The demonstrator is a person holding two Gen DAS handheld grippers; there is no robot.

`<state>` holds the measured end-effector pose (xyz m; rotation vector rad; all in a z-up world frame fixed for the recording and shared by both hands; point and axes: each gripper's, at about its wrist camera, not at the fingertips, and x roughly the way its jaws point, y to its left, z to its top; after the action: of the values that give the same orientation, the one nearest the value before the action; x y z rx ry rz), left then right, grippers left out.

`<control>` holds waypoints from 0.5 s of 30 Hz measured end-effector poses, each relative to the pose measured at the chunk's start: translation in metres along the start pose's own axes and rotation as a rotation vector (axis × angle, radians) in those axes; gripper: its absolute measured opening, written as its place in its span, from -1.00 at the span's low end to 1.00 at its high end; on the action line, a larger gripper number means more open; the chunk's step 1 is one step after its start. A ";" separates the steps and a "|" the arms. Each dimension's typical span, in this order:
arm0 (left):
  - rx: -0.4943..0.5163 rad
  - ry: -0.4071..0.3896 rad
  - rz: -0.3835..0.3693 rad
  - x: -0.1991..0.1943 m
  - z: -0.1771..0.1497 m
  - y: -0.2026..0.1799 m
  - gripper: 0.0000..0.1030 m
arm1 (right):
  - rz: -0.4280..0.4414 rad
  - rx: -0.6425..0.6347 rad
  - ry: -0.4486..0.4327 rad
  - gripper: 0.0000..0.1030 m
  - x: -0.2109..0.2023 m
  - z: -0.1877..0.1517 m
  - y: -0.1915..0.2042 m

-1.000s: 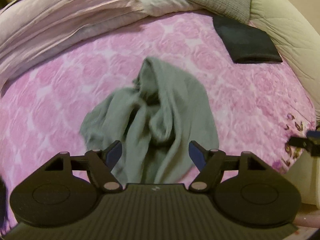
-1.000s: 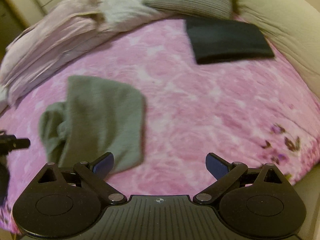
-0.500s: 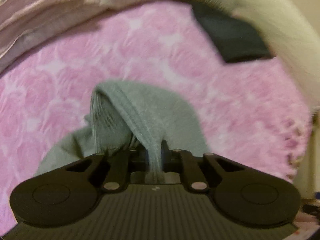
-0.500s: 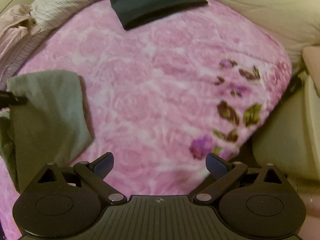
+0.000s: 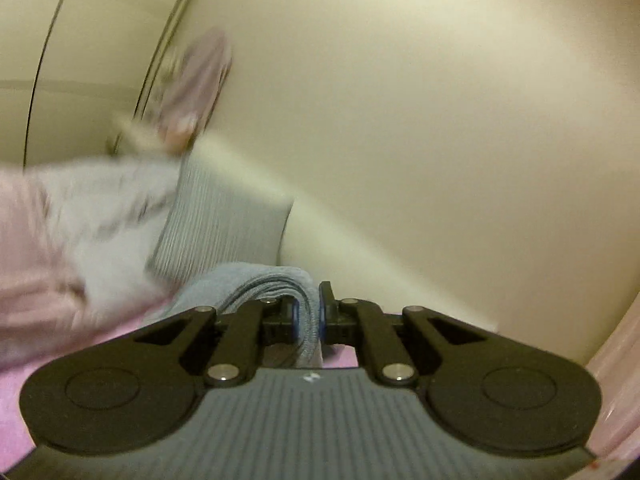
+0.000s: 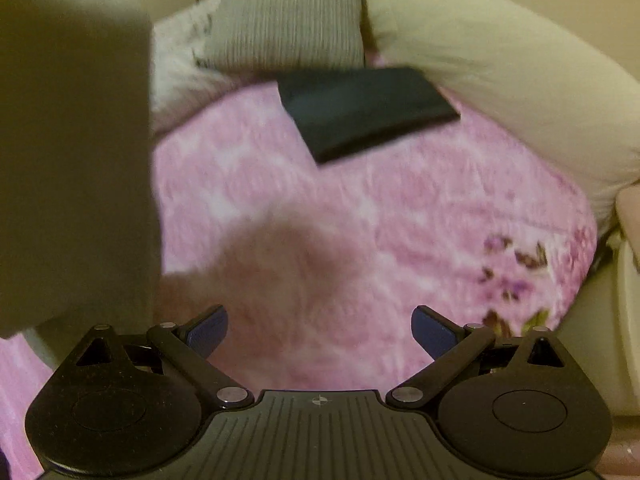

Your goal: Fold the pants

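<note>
My left gripper [image 5: 307,312] is shut on a bunched fold of the grey-green pants [image 5: 256,284], lifted high so the left wrist view faces the wall. In the right wrist view the same pants [image 6: 76,152] hang as a broad dark sheet down the left side, above the pink bedspread [image 6: 360,208], casting a shadow on it. My right gripper [image 6: 320,330] is open over the bedspread with nothing between its blue pads, to the right of the hanging cloth.
A folded dark garment [image 6: 368,108] lies at the back of the bed. A grey ribbed pillow [image 6: 288,16] and a cream bolster [image 6: 500,80] line the far side. Pinkish bedding [image 5: 44,264] is heaped at the left. The bed's edge falls off at right.
The left gripper, which shut on the pants half a second ago, has raised them well off the bed and tilted up toward the wall. The right gripper stayed open and turned back toward the bed's middle.
</note>
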<state>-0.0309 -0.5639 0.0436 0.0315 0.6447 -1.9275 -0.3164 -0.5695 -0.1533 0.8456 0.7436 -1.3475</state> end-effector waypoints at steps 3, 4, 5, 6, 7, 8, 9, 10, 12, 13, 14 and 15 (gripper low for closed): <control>-0.053 -0.124 -0.014 -0.057 0.032 0.000 -0.89 | 0.001 0.022 -0.024 0.87 -0.009 0.005 0.003; -0.062 -0.158 -0.018 -0.076 0.039 0.001 -0.89 | 0.001 0.028 -0.026 0.87 -0.010 0.005 0.003; -0.065 -0.194 -0.009 -0.097 0.045 0.004 -0.89 | 0.001 0.035 -0.023 0.87 -0.011 0.005 0.004; -0.066 -0.227 0.011 -0.118 0.047 0.007 -0.89 | 0.005 0.040 -0.017 0.87 -0.011 0.004 0.006; -0.068 -0.259 0.037 -0.140 0.046 0.013 -0.89 | 0.016 0.046 -0.009 0.87 -0.011 0.003 0.009; -0.073 -0.284 0.074 -0.161 0.043 0.020 -0.89 | 0.036 0.053 0.000 0.87 -0.011 -0.001 0.013; -0.086 -0.299 0.118 -0.180 0.038 0.029 -0.89 | 0.061 0.060 0.011 0.87 -0.011 -0.005 0.017; -0.113 -0.308 0.190 -0.202 0.025 0.043 -0.89 | 0.091 0.068 0.031 0.87 -0.008 -0.009 0.022; -0.161 -0.306 0.328 -0.238 -0.006 0.068 -0.88 | 0.158 0.082 0.098 0.87 0.003 -0.019 0.038; -0.193 -0.300 0.390 -0.254 -0.023 0.080 -0.88 | 0.180 0.089 0.132 0.87 0.010 -0.026 0.046; -0.239 -0.283 0.464 -0.272 -0.045 0.095 -0.89 | 0.205 0.097 0.168 0.87 0.019 -0.034 0.055; -0.289 -0.262 0.530 -0.288 -0.065 0.110 -0.89 | 0.234 0.104 0.209 0.87 0.029 -0.043 0.064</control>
<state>0.1747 -0.3249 0.0293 -0.2101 0.6534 -1.2908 -0.2491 -0.5460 -0.1943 1.1328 0.7147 -1.1068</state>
